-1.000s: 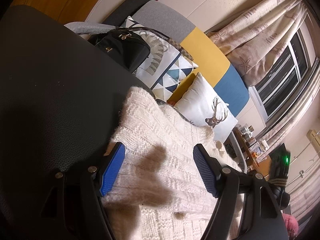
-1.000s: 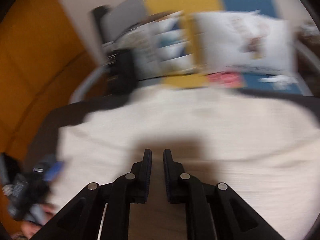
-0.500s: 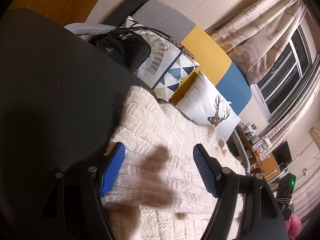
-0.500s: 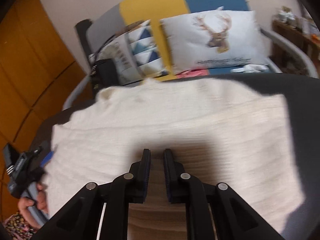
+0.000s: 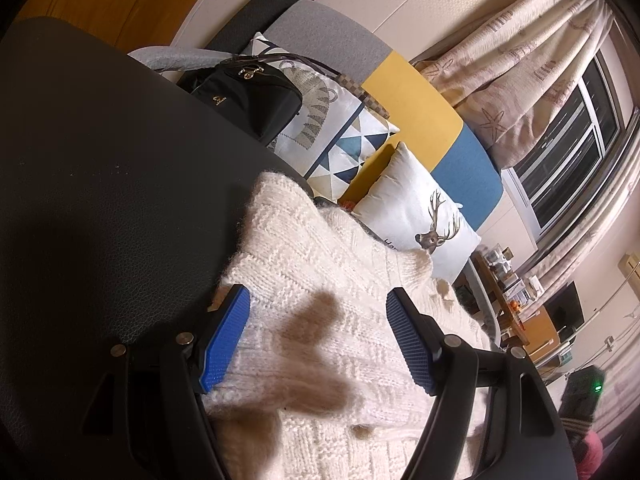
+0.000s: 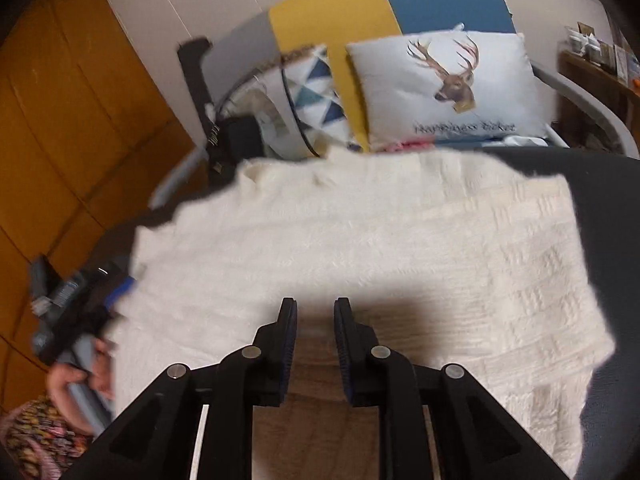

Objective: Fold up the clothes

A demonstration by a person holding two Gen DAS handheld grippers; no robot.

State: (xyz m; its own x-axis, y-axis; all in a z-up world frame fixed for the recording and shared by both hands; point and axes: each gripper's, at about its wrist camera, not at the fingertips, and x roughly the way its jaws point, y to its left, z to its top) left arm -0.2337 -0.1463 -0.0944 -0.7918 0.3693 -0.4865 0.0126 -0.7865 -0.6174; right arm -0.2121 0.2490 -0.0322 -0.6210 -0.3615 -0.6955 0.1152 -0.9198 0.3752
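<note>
The white knit sweater [image 6: 360, 240] is soft, bulky, limp: grasp an edge. Left gripper [image 5: 318, 340] stands wide, unclamped; right gripper [image 6: 315, 312], empty, has just been opening slightly.

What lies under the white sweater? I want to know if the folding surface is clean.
The white sweater lies spread on a dark leather-like surface, bare around the knit. Whatever is directly beneath the sweater is covered and cannot be seen.
</note>
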